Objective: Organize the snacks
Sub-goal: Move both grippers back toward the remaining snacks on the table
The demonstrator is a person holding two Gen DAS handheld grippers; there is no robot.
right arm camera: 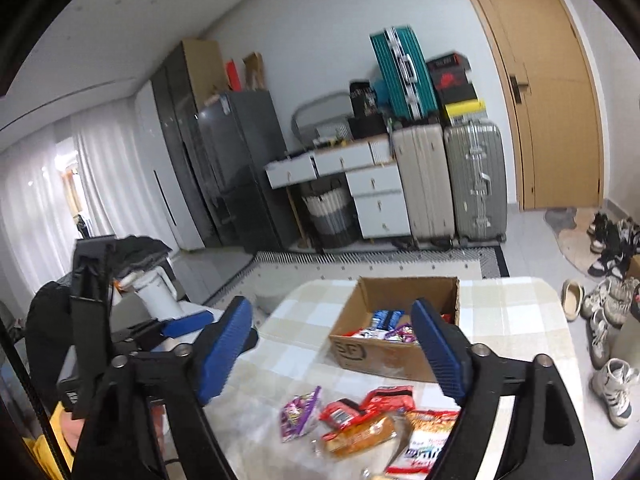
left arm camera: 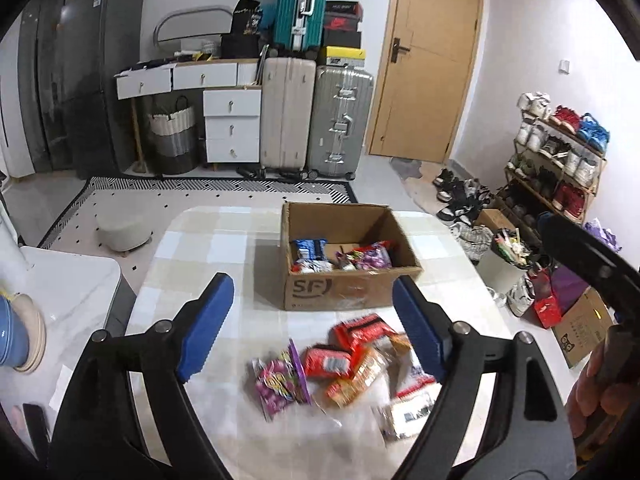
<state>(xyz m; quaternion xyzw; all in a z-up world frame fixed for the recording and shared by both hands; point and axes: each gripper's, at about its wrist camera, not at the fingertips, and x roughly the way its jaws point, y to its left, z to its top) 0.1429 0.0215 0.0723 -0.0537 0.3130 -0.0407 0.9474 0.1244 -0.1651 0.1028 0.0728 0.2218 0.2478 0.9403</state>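
An open cardboard box (left arm camera: 344, 288) stands on the checked table (left arm camera: 208, 248) and holds several snack packets (left arm camera: 344, 258). A loose pile of snacks lies in front of it: a purple packet (left arm camera: 280, 380), red packets (left arm camera: 344, 348) and an orange one (left arm camera: 356, 380). My left gripper (left arm camera: 312, 320) is open and empty above the pile. My right gripper (right arm camera: 336, 344) is open and empty, above the table just before the box (right arm camera: 384, 352). The pile also shows in the right wrist view, with the purple packet (right arm camera: 298, 412) and red packets (right arm camera: 368, 404).
A white side table (left arm camera: 68, 292) stands left of the table, with a small stool (left arm camera: 124, 230) on the rug behind. Suitcases (left arm camera: 316, 120), drawers (left arm camera: 230, 124) and a fridge (left arm camera: 80, 80) line the far wall. A shoe rack (left arm camera: 560, 160), loose shoes and a bin (left arm camera: 504, 264) stand right.
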